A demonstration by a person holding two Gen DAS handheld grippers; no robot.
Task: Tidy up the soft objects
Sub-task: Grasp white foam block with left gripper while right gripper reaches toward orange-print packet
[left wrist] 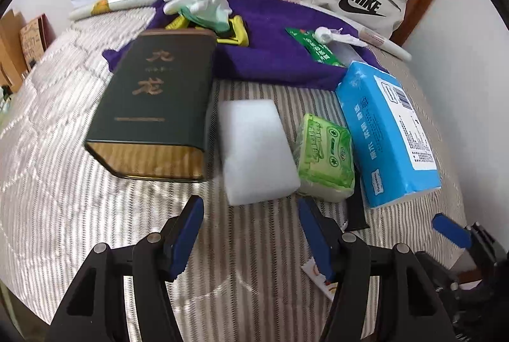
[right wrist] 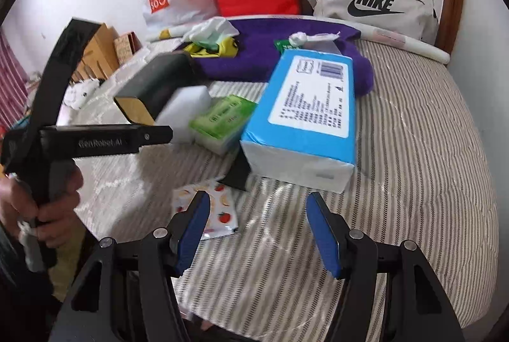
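Left gripper (left wrist: pixel 251 233) jaws wide apart, empty, above the bed (left wrist: pixel 63 151); white sponge (left wrist: pixel 257 151) just ahead. Right gripper (right wrist: pixel 257 230) jaws wide apart, empty; blue tissue pack (right wrist: pixel 305 119) ahead, green tissue packet (right wrist: pixel 222 119) between sponge and pack.

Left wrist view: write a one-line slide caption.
Open left gripper hovers over a striped bed before a white sponge, between a dark tin and green tissue pack.

Both hand-held grippers (left wrist: pixel 251 233) (right wrist: pixel 257 230) agape, empty
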